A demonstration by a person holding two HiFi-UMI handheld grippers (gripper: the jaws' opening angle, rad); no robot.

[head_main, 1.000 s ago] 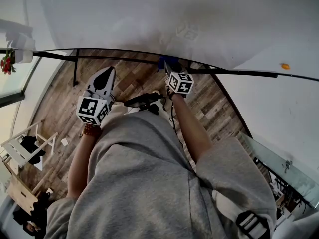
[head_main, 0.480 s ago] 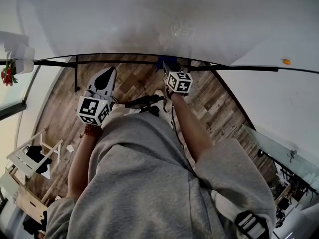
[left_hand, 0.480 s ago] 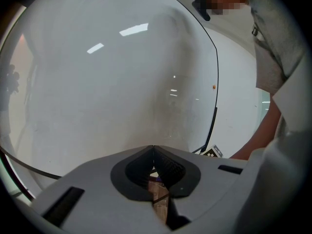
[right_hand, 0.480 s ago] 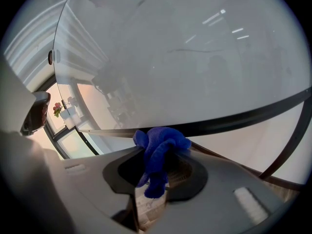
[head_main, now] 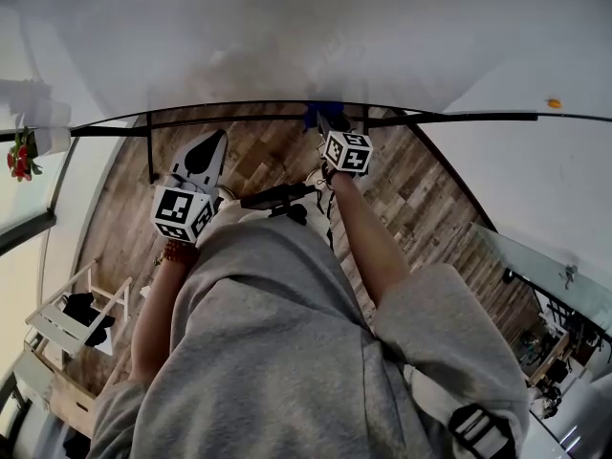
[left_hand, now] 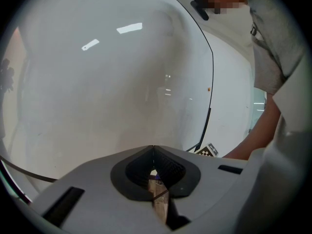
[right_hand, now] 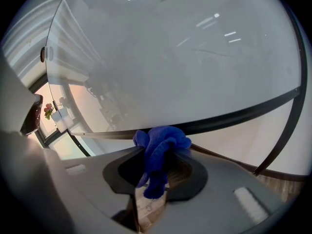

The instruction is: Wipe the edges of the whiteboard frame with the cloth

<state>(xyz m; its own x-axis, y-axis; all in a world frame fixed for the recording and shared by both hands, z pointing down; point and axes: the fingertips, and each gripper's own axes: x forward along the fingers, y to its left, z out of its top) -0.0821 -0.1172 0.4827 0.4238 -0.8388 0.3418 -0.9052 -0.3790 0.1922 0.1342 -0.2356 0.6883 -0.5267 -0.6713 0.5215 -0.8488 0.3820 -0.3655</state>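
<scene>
The left gripper (head_main: pixel 214 140) hangs near the whiteboard frame (head_main: pixel 239 120), its jaws pressed together on nothing; the right gripper (head_main: pixel 332 130) pinches the blue cloth (head_main: pixel 318 113), bunched against the frame's black lower edge.

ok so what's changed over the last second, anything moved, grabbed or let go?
Hardly anything. The right gripper is still shut on the bunched blue cloth at the whiteboard's black bottom frame edge. Any travel along it is too small to tell. The head view itself shifted a little, so the floor slid in the picture. Nothing was taken or released. The left gripper stays shut and empty.
</scene>
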